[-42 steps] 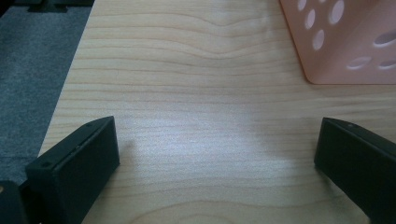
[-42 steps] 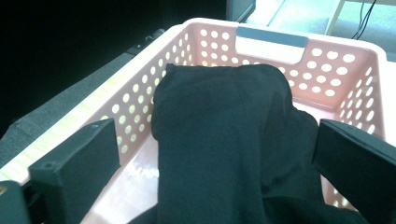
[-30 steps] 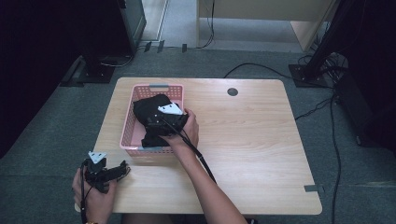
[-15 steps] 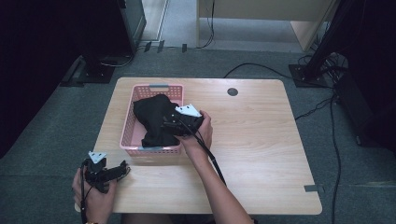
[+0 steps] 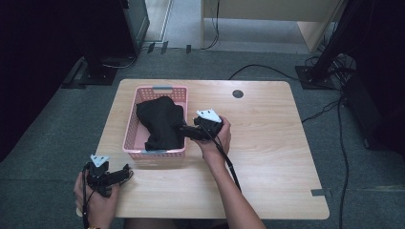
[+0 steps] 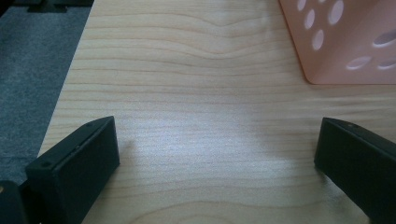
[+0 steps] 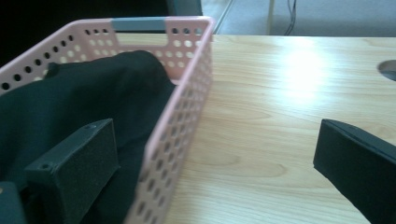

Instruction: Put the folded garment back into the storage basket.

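scene: light wooden table with rounded corners, middle of the high view. pink perforated plastic basket sits on its left half, long side running away from the person, a grey strip on its far rim. crumpled black cloth garment lies inside the basket, heaped toward the far end and spilling along the right wall; none of it hangs over the rim that i can see.

right gripper, centre of the high view, straddles the basket's right wall. in the right gripper view the jaws stand wide apart, one at lower left over the black cloth inside the basket, the other at lower right over bare wood; nothing between them but the wall itself. judgement: the hand sits just off the cloth with nothing pinched, so the garment counts as placed in the basket, or a fresh grab is being lined up; cannot tell which.

left gripper, lower left of the high view, rests near the table's front edge, well apart from the cloth. left gripper view: jaws wide, bare wood between them, basket corner at upper right. judgement: parked out of the way, idle.

dark round cable hole near the table's far edge.

writing: no brand, label or lettering readable on basket, cloth or grippers.
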The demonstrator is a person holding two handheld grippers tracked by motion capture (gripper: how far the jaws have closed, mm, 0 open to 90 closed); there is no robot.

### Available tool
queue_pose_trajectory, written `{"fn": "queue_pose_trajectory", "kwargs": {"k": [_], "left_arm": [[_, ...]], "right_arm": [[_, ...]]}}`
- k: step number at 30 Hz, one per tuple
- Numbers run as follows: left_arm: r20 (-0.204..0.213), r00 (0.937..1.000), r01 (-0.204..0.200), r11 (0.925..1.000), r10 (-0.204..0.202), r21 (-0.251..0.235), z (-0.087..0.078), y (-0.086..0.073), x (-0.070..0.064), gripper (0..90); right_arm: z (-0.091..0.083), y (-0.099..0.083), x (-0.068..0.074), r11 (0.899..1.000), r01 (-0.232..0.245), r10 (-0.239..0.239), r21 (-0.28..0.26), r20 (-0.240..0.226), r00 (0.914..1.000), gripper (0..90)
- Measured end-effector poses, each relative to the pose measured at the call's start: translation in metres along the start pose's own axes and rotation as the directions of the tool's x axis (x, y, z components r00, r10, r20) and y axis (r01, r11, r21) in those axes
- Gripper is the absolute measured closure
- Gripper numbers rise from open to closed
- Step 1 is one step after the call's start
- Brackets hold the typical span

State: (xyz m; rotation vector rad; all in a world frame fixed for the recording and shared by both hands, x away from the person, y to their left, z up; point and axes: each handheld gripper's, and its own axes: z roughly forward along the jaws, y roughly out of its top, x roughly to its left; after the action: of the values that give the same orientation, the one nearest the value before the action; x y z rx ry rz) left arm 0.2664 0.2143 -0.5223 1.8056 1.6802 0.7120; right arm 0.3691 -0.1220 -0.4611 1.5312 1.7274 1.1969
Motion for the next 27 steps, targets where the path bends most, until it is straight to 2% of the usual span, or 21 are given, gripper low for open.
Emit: {"fn": "queue_pose_trajectory", "kwargs": {"k": [13, 27], "left_arm": [[0.0, 1.0, -0.001, 1.0, 0.001, 0.0, 0.0, 0.0, 0.0, 0.0], [0.0, 1.0, -0.002, 1.0, 0.002, 0.002, 0.0, 0.0, 0.0, 0.0]], "right_arm": [[-0.003, -0.015, -0.028, 0.999, -0.044, 0.043, 0.024, 0.03, 0.9986, 0.0], [-0.003, -0.037, -0.048, 0.996, -0.057, 0.052, 0.076, 0.06, 0.9968, 0.0]]}}
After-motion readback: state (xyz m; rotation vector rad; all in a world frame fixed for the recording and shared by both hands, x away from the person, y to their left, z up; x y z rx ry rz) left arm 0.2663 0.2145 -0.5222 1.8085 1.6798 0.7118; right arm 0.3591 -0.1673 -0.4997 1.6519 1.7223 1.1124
